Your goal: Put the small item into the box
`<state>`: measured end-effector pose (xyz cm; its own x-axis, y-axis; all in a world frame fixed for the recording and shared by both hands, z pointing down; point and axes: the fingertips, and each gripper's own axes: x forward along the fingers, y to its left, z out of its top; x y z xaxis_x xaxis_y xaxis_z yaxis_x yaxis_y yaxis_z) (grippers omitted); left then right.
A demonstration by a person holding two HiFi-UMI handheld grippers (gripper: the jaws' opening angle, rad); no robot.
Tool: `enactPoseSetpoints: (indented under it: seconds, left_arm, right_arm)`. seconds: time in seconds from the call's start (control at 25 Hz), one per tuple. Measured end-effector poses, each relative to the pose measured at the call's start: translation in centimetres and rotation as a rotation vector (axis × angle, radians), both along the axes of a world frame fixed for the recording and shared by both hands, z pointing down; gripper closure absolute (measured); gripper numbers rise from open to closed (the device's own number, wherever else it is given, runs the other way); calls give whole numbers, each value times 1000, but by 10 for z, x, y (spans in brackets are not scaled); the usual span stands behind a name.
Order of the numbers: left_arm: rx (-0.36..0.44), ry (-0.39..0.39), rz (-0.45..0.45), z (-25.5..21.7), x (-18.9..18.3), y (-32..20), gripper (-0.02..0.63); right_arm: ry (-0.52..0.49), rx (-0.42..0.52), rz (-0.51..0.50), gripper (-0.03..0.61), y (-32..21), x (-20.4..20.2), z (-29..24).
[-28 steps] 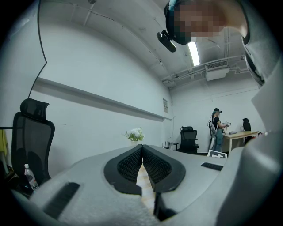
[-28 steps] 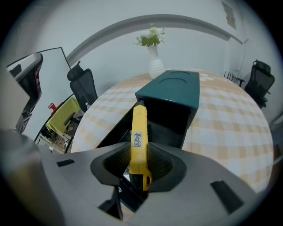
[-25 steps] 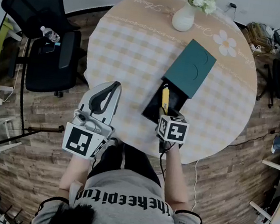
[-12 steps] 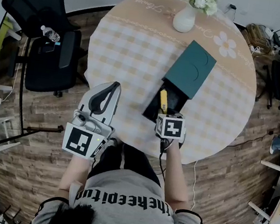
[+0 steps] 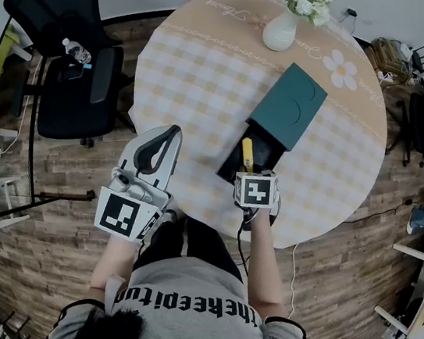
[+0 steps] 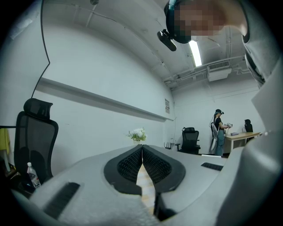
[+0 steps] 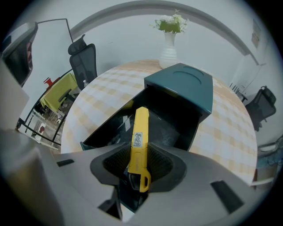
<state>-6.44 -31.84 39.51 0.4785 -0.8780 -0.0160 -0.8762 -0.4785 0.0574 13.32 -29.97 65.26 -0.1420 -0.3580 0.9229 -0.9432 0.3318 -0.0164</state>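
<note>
Holding the yellow item [image 7: 139, 141] clamped in my right gripper [image 7: 138, 164] | its long axis points ahead, tip over the open box [image 7: 183, 90] on the bench [image 5: 211, 70] | left gripper [image 6: 142, 164] closed, empty, well aside.

Open to pass over the checked cloth on the left and middle of the table [image 5: 201, 84]; blocked at the far edge by the vase [image 5: 280, 30]; blocked right of centre by the teal-sleeved box [image 5: 289, 105], roofed over the far part of its tray [image 5: 231, 164]; open from above only at the tray's near end, partly taken up there by the yellow item [image 5: 247, 153] clamped in the right gripper [image 7: 138, 154]; narrowed at the near left rim by the left gripper [image 6: 142, 148], jaws pressed together.
</note>
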Motion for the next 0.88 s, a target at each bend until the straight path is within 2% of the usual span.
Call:
enactPoseSetpoints:
  seconds: [0.24,0.44,0.64,0.88]
  left_arm:
    - [3,4,-10,-2,-6,4,597]
    - [6,1,-15,-3,2,10,597]
    - [15,4,-12,-5,-14,14,597]
    - [18,1,-4,-8,-16,22,597]
  right_arm:
    - [30,7,-53,453,0,-4,-3]
    - [10,29,-30,454,1,9,-3]
    - [-58,77,28,456,0,0,-6]
    - [-155,167,116,569,5,6,-20]
